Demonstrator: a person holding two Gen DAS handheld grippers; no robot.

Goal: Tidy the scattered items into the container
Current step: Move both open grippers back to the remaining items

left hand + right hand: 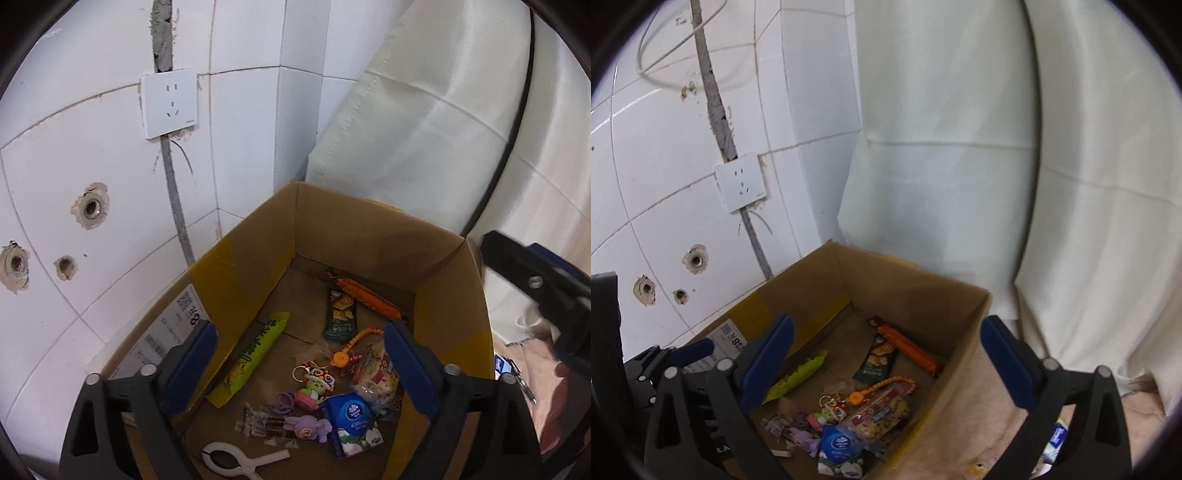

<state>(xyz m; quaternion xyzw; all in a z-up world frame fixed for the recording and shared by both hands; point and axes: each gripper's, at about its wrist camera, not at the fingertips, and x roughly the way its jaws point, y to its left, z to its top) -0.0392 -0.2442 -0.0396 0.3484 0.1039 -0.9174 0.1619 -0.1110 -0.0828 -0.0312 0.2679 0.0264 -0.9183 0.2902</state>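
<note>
Box [369, 236]: brown cardboard, open-topped, lower centre, yellow tape inside.
Contents: tissue pack [351, 417], green snack [255, 354].
Left gripper [299, 358]: spread, empty.
Right gripper [886, 358]: spread, empty.

Black gripper [299, 365] (blue finger pads [195, 354]).

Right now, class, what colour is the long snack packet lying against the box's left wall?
Lime green with dark lettering; clearest in the left wrist view.
</note>
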